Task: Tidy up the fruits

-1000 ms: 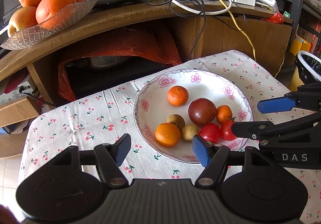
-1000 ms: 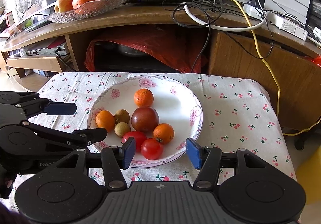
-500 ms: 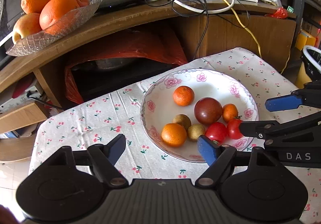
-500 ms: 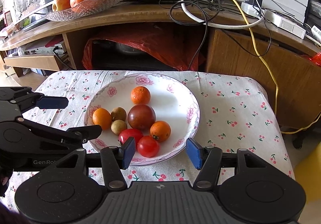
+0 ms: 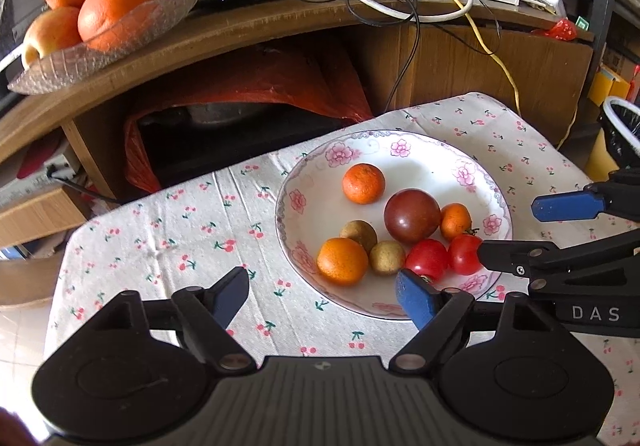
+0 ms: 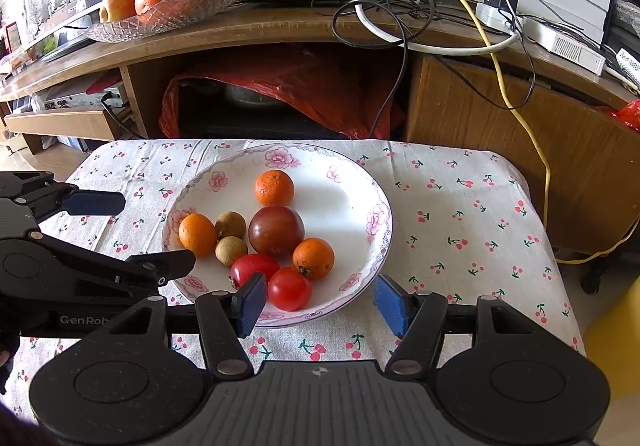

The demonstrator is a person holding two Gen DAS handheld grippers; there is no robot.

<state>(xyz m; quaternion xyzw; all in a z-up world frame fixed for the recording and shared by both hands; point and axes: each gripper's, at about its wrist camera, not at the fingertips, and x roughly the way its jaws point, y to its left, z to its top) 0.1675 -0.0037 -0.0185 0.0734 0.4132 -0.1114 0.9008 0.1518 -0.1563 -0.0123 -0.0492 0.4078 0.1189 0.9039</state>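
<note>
Fruits are sitting in the floral plate. Both grippers, left gripper and right gripper, are hovering with jaws released, empty. Bench cloth is lying bare rightward, seen only from the right wrist.

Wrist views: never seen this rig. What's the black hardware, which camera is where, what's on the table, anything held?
No robot arm here: a person holds a two-finger gripper in each hand, each with a fisheye camera looking along its fingers. One picture is from the left gripper, the other from the right gripper; each also sees the other at its edge. Both are open and hold nothing. On the cherry-print tablecloth sits a floral plate with three small oranges, one dark tomato, two red tomatoes and two small brown fruits. Behind, a glass dish of oranges and apples stands on a wooden shelf.
</note>
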